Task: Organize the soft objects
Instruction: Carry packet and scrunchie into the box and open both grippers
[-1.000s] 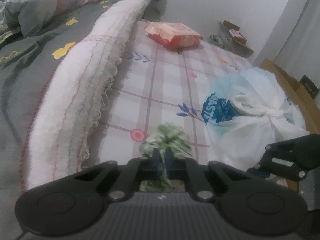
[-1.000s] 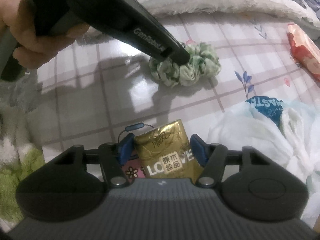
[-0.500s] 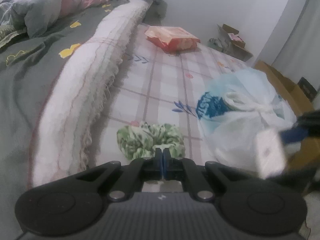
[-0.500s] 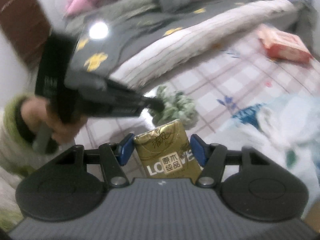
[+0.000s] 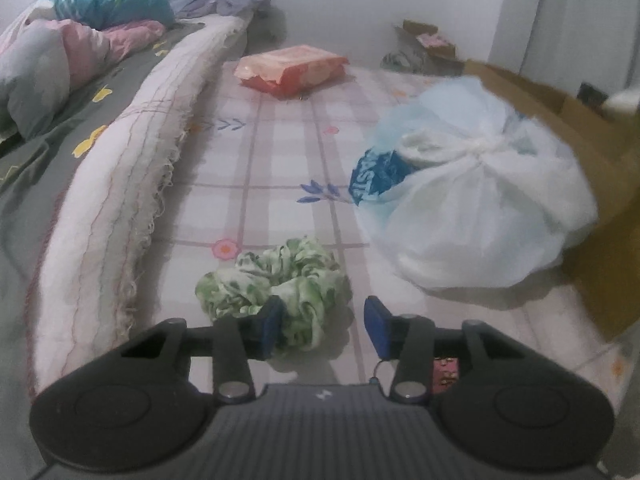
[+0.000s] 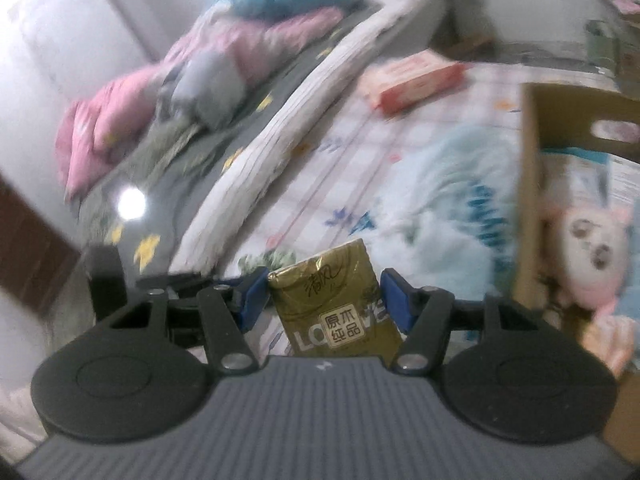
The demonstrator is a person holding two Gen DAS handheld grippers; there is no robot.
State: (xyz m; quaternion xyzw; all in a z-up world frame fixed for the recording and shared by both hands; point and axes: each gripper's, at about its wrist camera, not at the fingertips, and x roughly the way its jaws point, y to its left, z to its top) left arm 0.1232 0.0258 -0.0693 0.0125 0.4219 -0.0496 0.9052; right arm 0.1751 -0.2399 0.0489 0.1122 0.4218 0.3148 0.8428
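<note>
A green-and-white scrunchie (image 5: 276,284) lies on the checked sheet (image 5: 280,152). My left gripper (image 5: 324,326) hovers just in front of it. Its jaws are opening; the left pad (image 5: 270,324) overlaps the scrunchie's near edge and the right pad stands clear, so nothing is pinched. My right gripper (image 6: 324,298) is shut on a gold tissue pack (image 6: 340,304), held above the bed. In the blurred right wrist view the scrunchie (image 6: 268,260) peeks out behind the pack, with the left gripper's black body (image 6: 104,272) at the lower left.
A tied white plastic bag (image 5: 472,208) sits right of the scrunchie. Beyond it is an open cardboard box (image 6: 532,184) holding a pink plush toy (image 6: 592,248). A red wipes pack (image 5: 292,68) lies farther back. A rolled white blanket (image 5: 120,184) borders the left.
The left gripper's jaws, shut a second ago with the scrunchie at their tips, have spread apart. The right gripper has risen and rolled with the gold pack, bringing the cardboard box into its view.
</note>
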